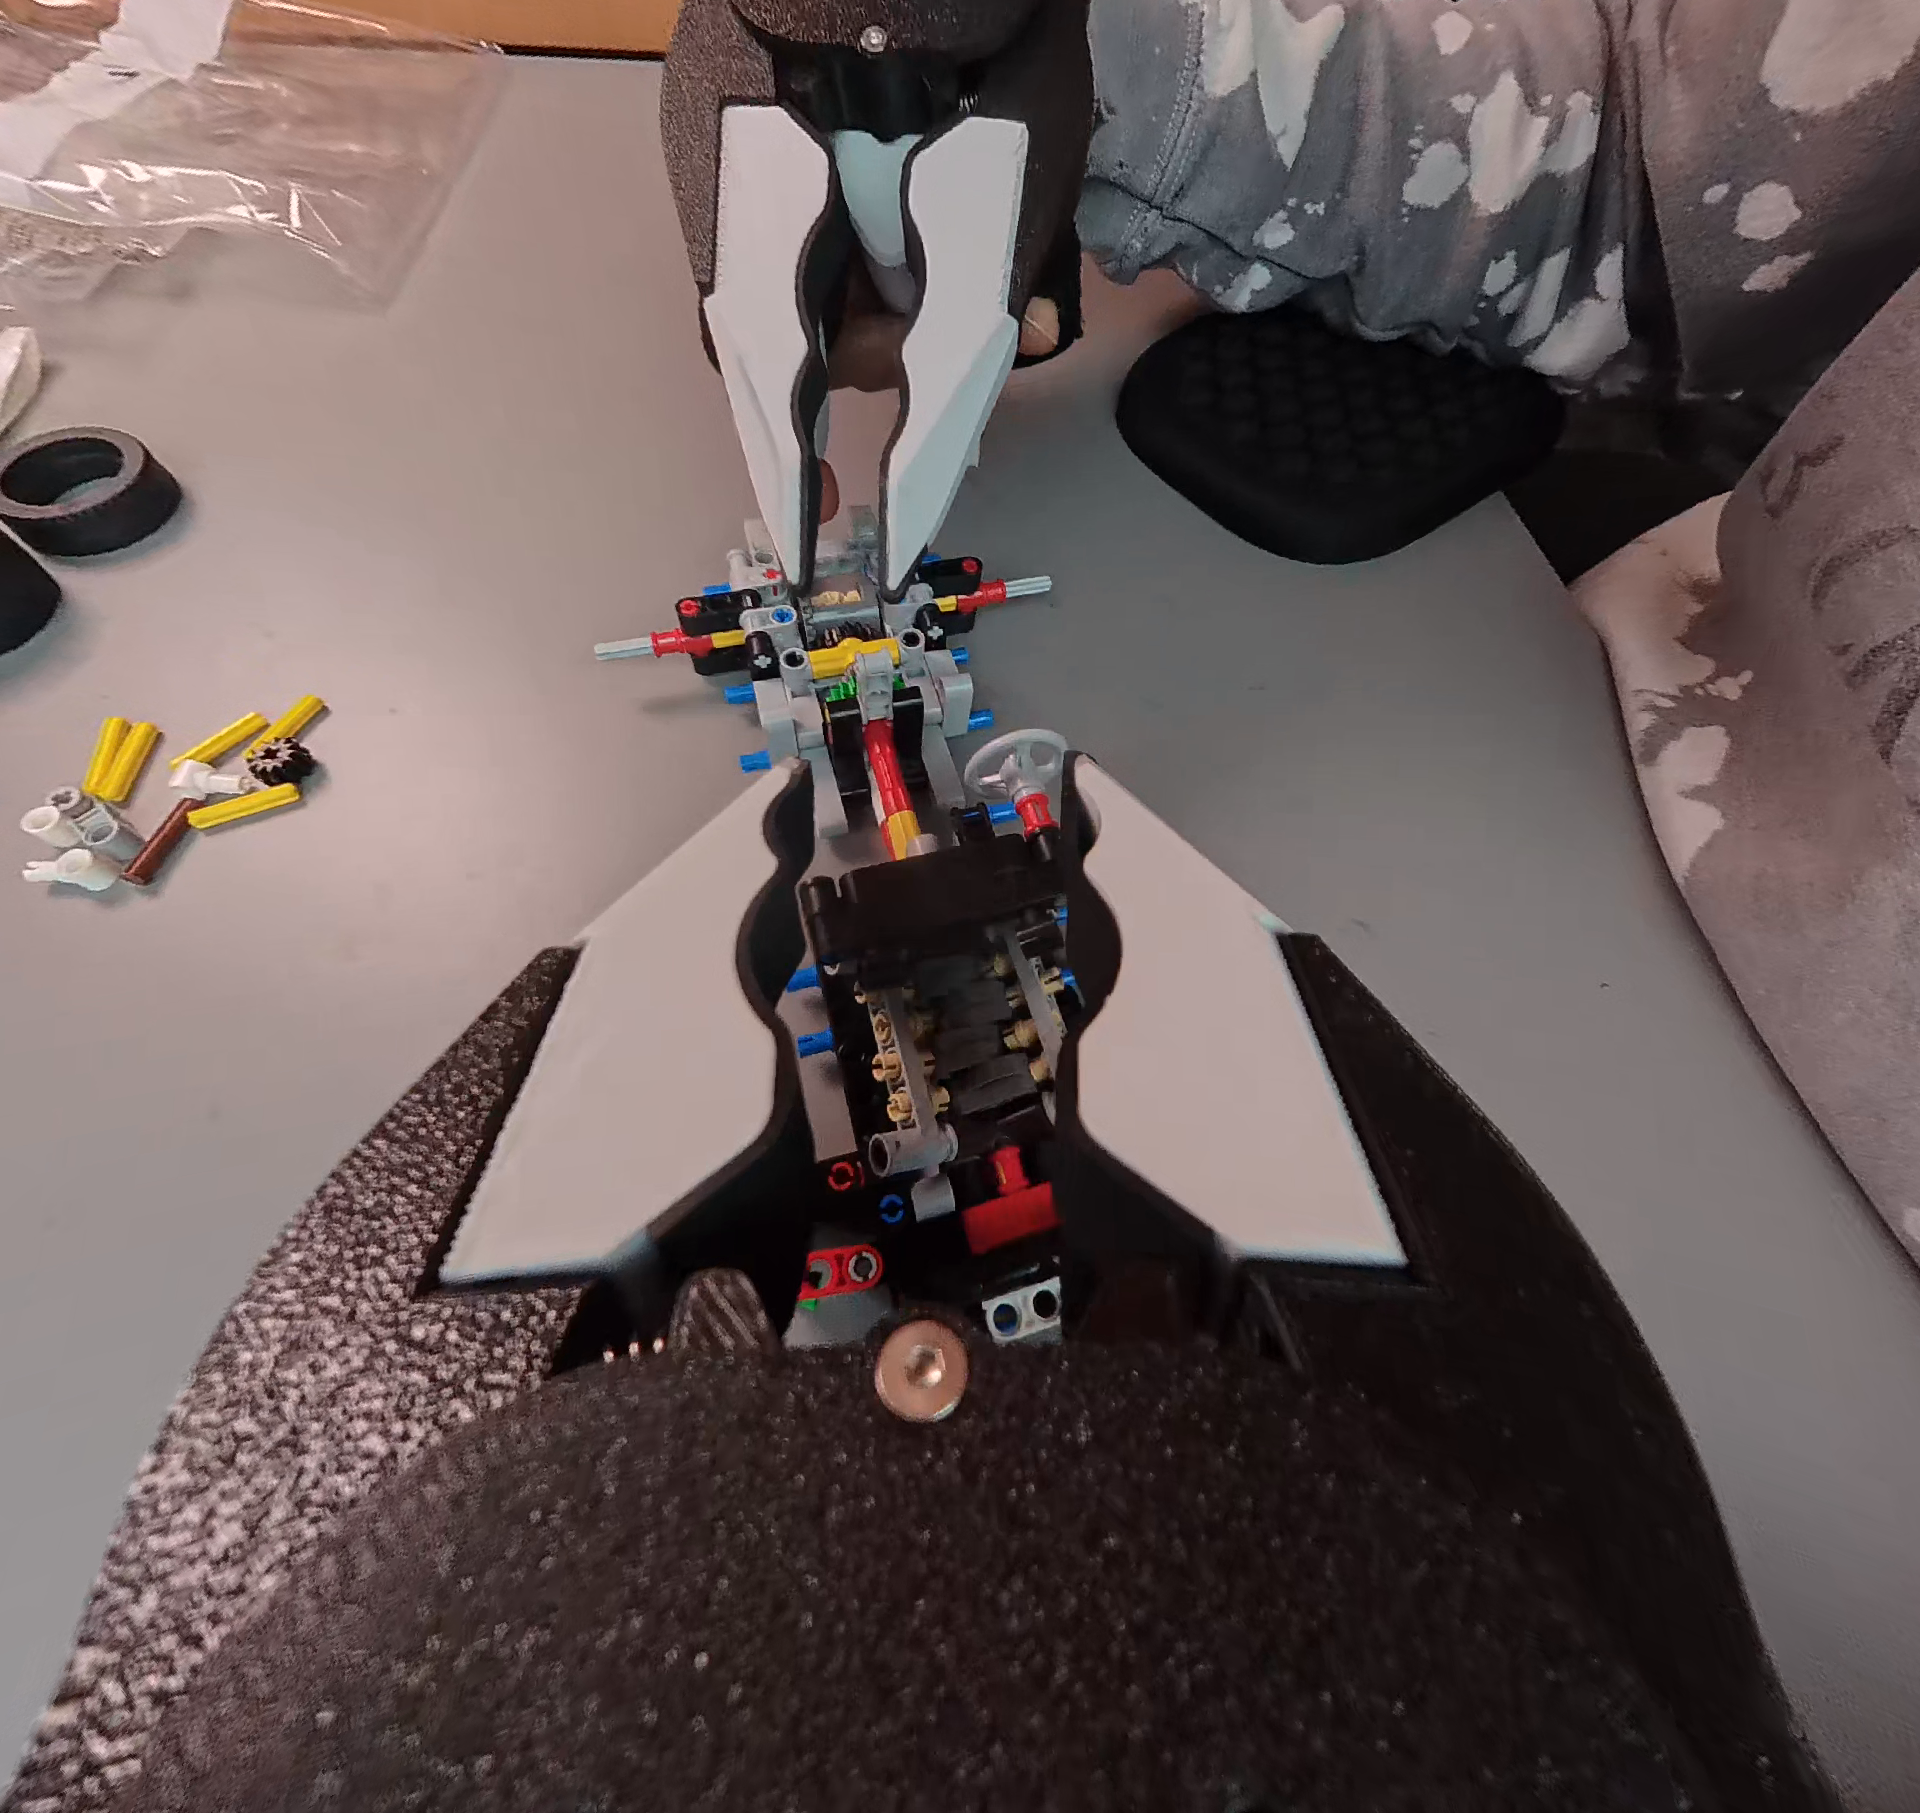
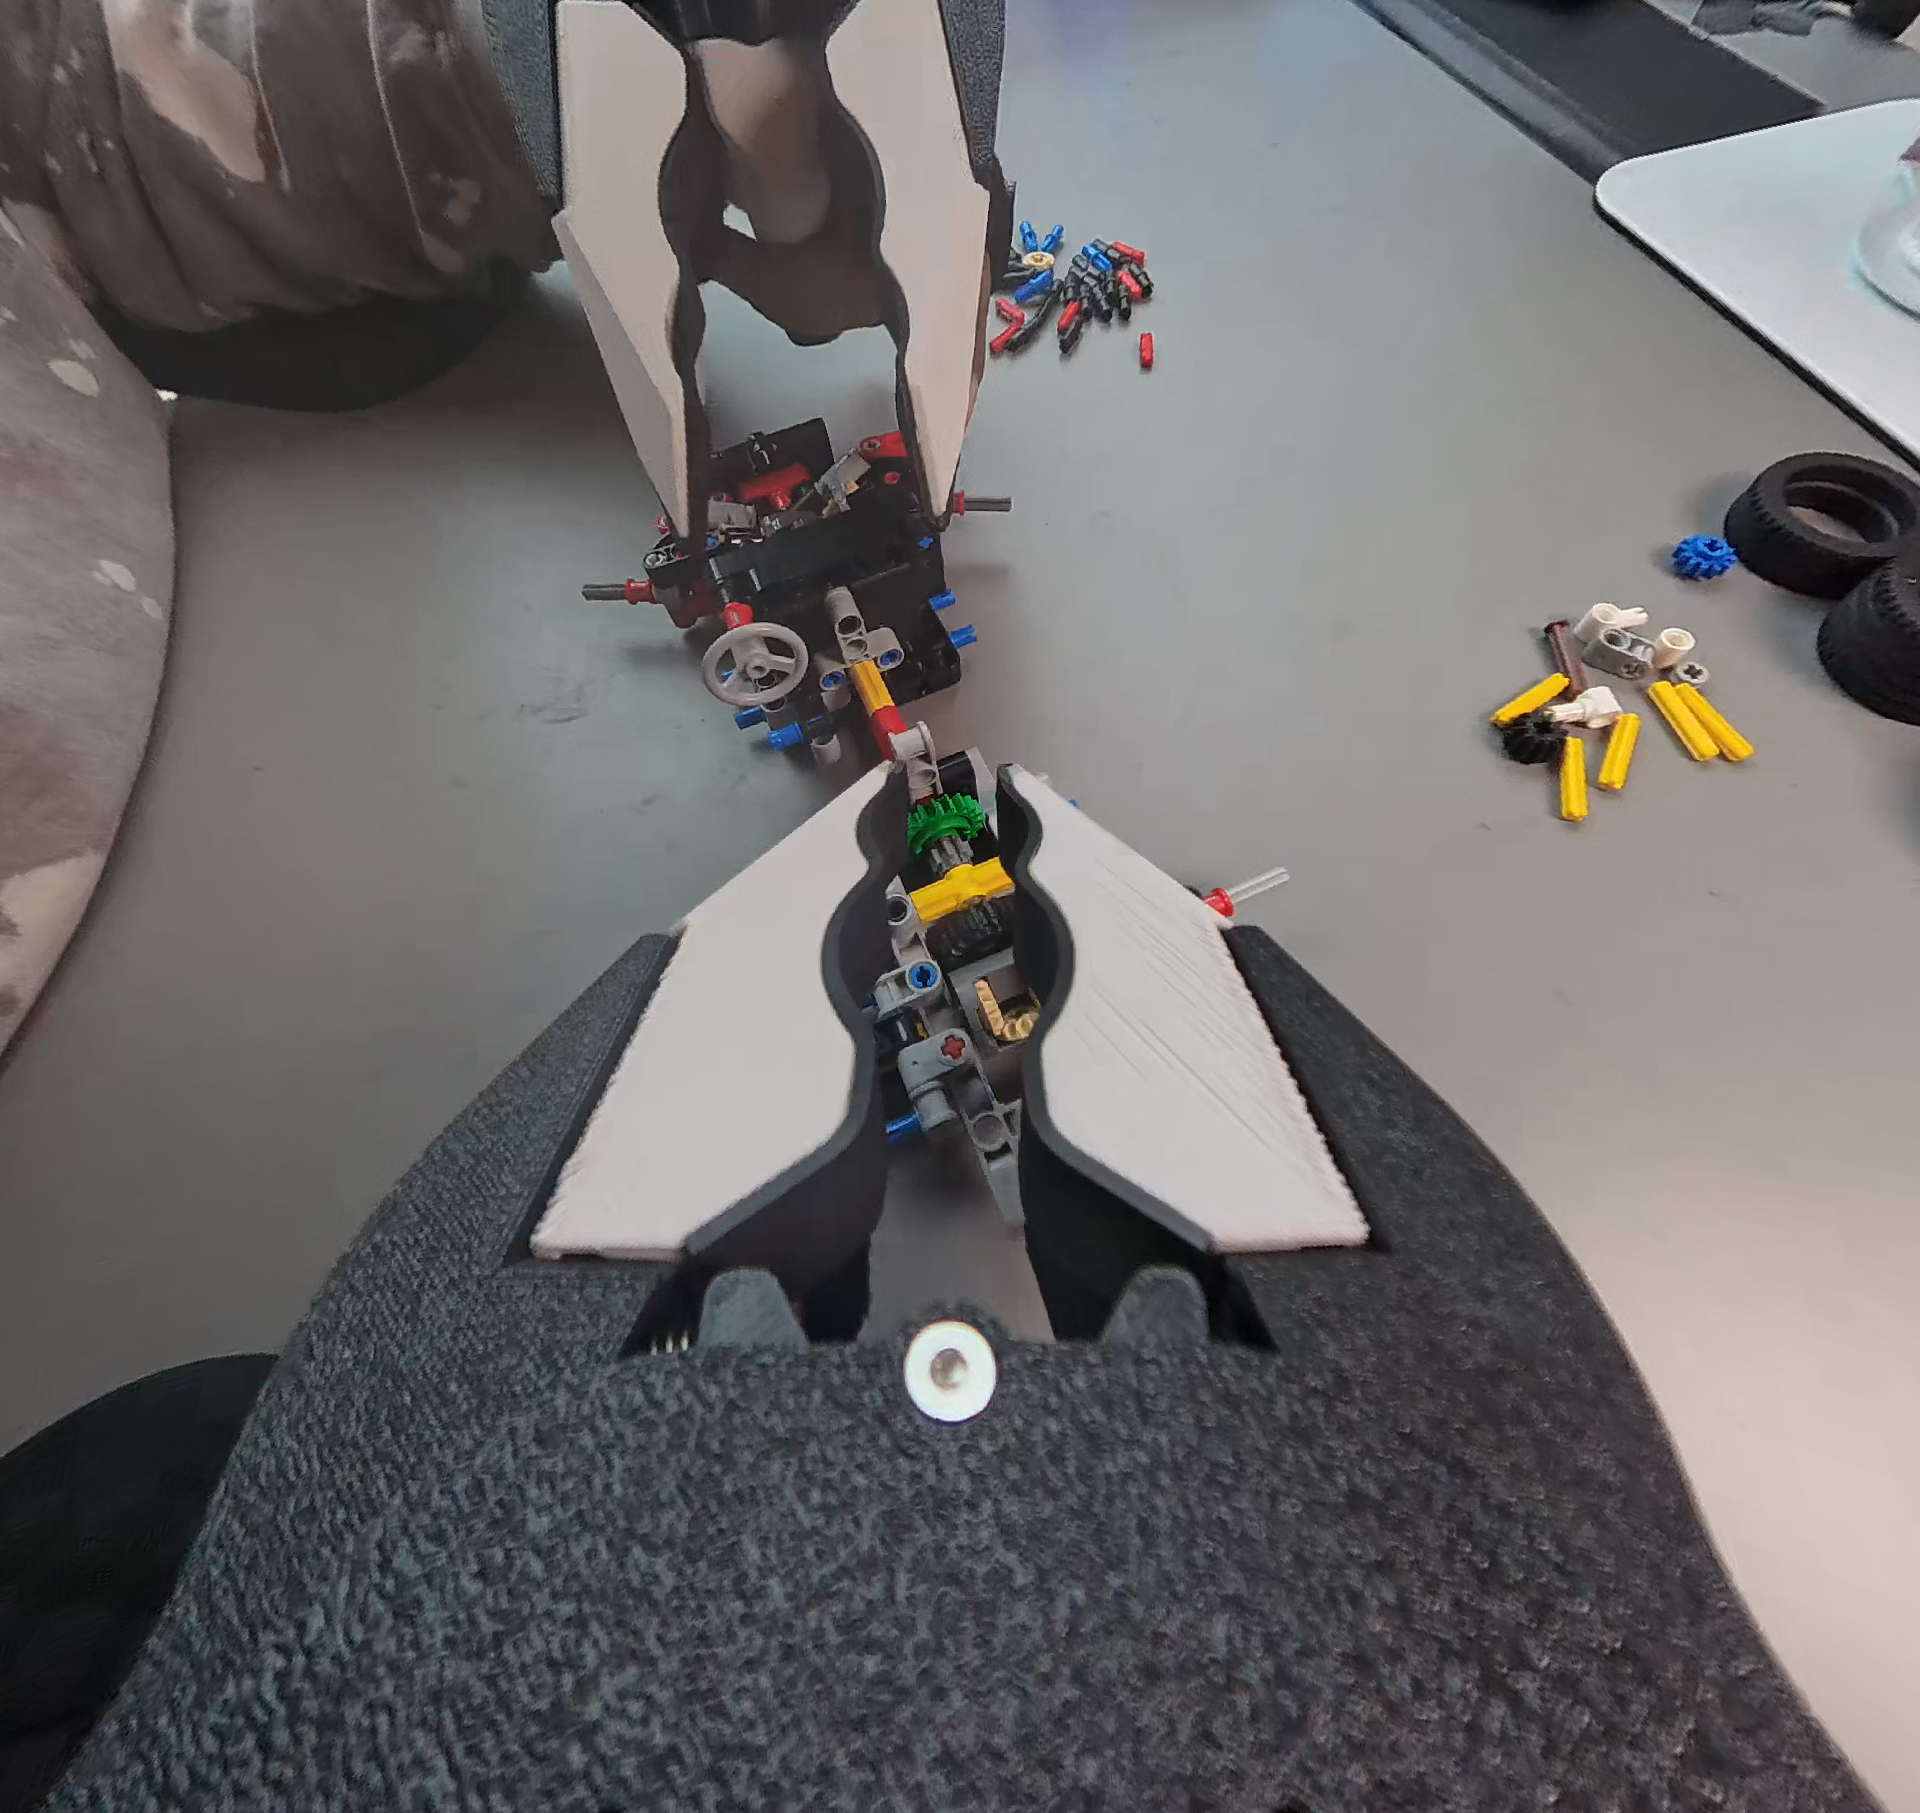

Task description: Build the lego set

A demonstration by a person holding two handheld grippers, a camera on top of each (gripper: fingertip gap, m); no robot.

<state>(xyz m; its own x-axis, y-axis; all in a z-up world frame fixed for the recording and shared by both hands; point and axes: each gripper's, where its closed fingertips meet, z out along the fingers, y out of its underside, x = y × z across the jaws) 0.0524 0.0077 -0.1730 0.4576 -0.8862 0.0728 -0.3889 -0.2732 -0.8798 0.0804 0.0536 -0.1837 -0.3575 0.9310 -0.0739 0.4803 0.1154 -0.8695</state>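
Black-and-grey chassis: a long lego build (image 1: pixel 883 724) lay flat on the grey table (image 1: pixel 1299 828), one end between each hand-held gripper's fingers.
Build, left wrist view: the black block with tan pins and grey beams sat nearest the camera; a red-and-yellow axle ran from it to the far grey section with a yellow cross beam.
Steering wheel: a small grey wheel (image 1: pixel 1015 763) stood on the build's right side, just beyond the black block.
Left hand-held gripper (image 1: pixel 935 776): its fingers were spread moderately and closed against both sides of the black block, holding that end.
Right hand-held gripper (image 2: pixel 940 776): its fingers were drawn in narrowly on the grey end with the green gear (image 2: pixel 943 821) and yellow beam, gripping it.
Right hand-held gripper, left wrist view (image 1: pixel 847 584): its tips came down on the far end of the build.
Left hand-held gripper, right wrist view (image 2: pixel 816 516): its tips straddled the far black block.
Loose parts, left: yellow axles, white and grey connectors, a brown pin and a black gear (image 1: pixel 171 792) lay in a cluster on the table.
Tyres: a black tyre (image 1: pixel 83 490) rested at the far left.
Bag: a clear plastic bag (image 1: pixel 208 111) lay farther off on the left.
Pin pile: red, blue and black pins (image 2: pixel 1081 288) were scattered beyond the build in the right wrist view.
Blue gear (image 2: pixel 1704 556): it sat touching a tyre (image 2: pixel 1818 516).
Sleeve: a mottled grey sleeve (image 1: pixel 1455 153) reached in behind the right hand-held gripper.
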